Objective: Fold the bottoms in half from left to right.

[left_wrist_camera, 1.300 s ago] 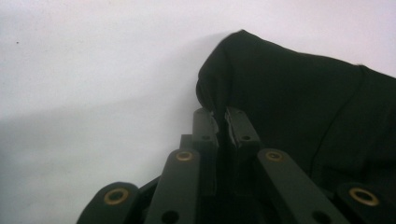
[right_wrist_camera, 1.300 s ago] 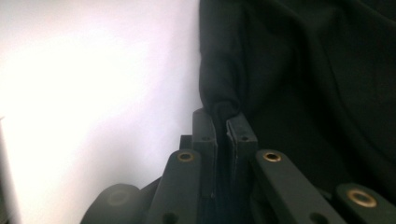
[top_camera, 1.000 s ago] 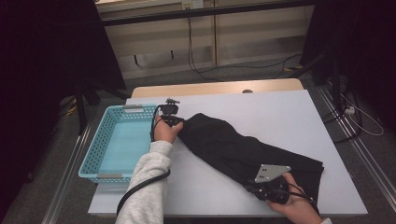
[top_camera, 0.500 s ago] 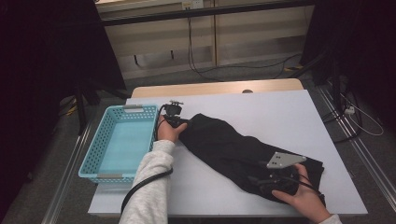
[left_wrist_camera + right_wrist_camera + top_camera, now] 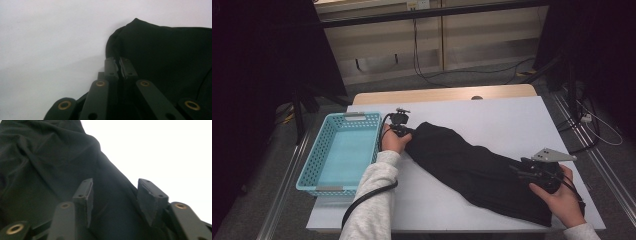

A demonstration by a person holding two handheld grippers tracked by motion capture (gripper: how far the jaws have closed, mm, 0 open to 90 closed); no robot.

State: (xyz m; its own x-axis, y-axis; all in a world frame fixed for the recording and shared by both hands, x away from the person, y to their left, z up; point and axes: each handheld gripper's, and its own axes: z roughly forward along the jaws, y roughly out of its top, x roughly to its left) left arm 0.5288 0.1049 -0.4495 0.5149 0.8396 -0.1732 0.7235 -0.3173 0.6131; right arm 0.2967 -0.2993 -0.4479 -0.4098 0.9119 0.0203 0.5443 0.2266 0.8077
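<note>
On the white table (image 5: 512, 120), left tongs (image 5: 119, 65) pinch the black cloth's (image 5: 472, 170) edge; right tongs (image 5: 115, 195), just closing, straddle cloth.

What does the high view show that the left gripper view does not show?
The high view alone: the blue basket, the right gripper over the low end of the black cloth, both hands and the floor. The left gripper view alone: the left gripper shut on a fold at the cloth's edge. Both share the black cloth and the white table.
</note>
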